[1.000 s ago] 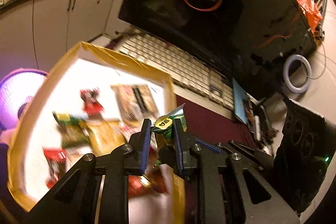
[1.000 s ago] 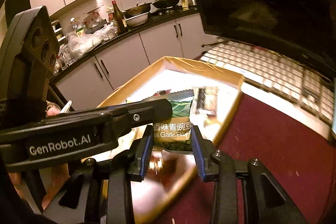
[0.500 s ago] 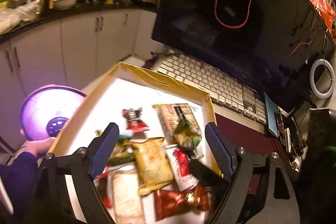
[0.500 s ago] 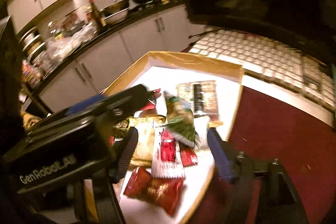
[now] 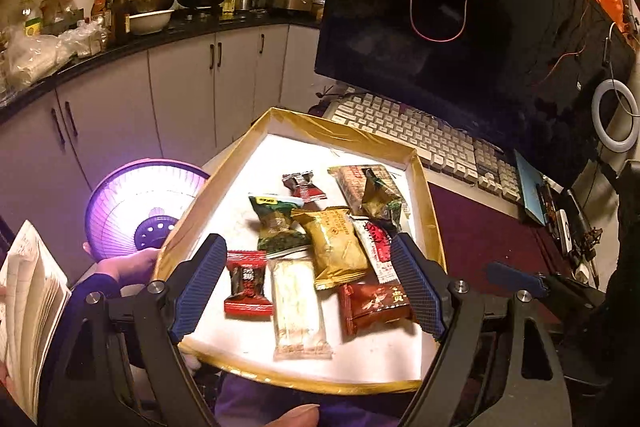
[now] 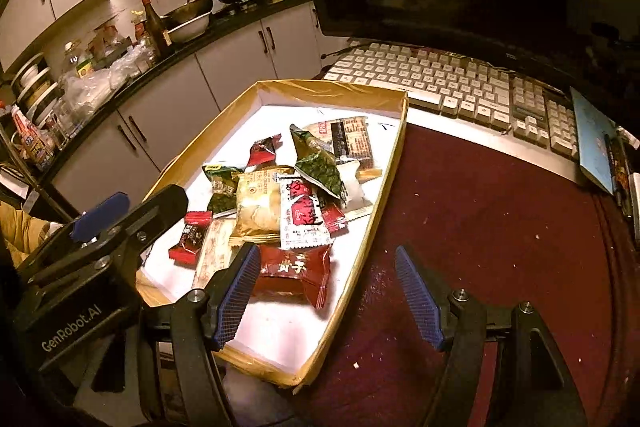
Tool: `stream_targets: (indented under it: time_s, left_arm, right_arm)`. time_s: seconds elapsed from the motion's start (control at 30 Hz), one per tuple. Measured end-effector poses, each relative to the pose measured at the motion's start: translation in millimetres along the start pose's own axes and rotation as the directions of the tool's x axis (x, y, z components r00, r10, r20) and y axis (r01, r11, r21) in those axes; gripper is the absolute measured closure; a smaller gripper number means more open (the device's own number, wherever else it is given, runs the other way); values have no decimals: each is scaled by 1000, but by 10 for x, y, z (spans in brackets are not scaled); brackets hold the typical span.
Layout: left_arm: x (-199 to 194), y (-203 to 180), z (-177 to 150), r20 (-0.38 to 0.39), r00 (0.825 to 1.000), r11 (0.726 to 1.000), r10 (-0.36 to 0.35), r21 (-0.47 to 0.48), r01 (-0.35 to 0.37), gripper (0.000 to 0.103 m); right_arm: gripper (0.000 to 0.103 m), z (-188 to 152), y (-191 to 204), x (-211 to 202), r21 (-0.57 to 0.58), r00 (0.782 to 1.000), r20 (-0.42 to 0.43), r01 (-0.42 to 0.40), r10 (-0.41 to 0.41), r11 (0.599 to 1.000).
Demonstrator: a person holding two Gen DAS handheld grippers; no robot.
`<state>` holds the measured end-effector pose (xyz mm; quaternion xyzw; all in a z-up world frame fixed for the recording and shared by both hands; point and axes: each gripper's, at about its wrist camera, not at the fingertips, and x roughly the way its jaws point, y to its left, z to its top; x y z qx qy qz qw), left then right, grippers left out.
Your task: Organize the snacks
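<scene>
I am holding my left gripper [image 5: 308,287] with its blue-padded jaws spread wide and nothing between them, hovering over the near half of the shallow gold-rimmed cardboard tray with a white floor [image 5: 348,137]. My right gripper [image 6: 324,297] is spread just as wide and is also carrying nothing; it is straddling the tray's right wall, with one pad over the tray and the other over the dark red tablecloth [image 6: 500,219].

All the snacks I can see are lying inside the tray, in a loose overlapping heap towards its right side. Nearest to my left gripper is the long pale translucent wafer packet [image 5: 298,307], lying flat with its long axis running away from me, almost in line with my fingers, so the pads would close across its narrow width. Beside it on the left is the small red square candy packet [image 5: 246,283], close to my left pad. On the right is the dark red crinkled foil packet with gold characters [image 6: 294,275], which is lying just ahead of my right gripper's left pad, its long axis crosswise to the fingers.

I am judging the right gripper nearer to that red foil packet and the left nearer to the wafer packet.
</scene>
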<state>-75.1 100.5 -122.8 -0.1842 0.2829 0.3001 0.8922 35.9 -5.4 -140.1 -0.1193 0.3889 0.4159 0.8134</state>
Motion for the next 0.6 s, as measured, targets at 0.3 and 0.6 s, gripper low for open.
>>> stream_targets:
  time_s: [0.3,0.6]
  left_arm:
    - [26,59,-12,-4,1000,1000,21,-1,-21,19]
    - [2,113,-3,18,999,999,44,1,-44,19]
  right_arm:
    - [32,-33,27,41,0,999,-27,19,-19,1000]
    - [32,3,-61,53,37,999,-23,44,-43,998]
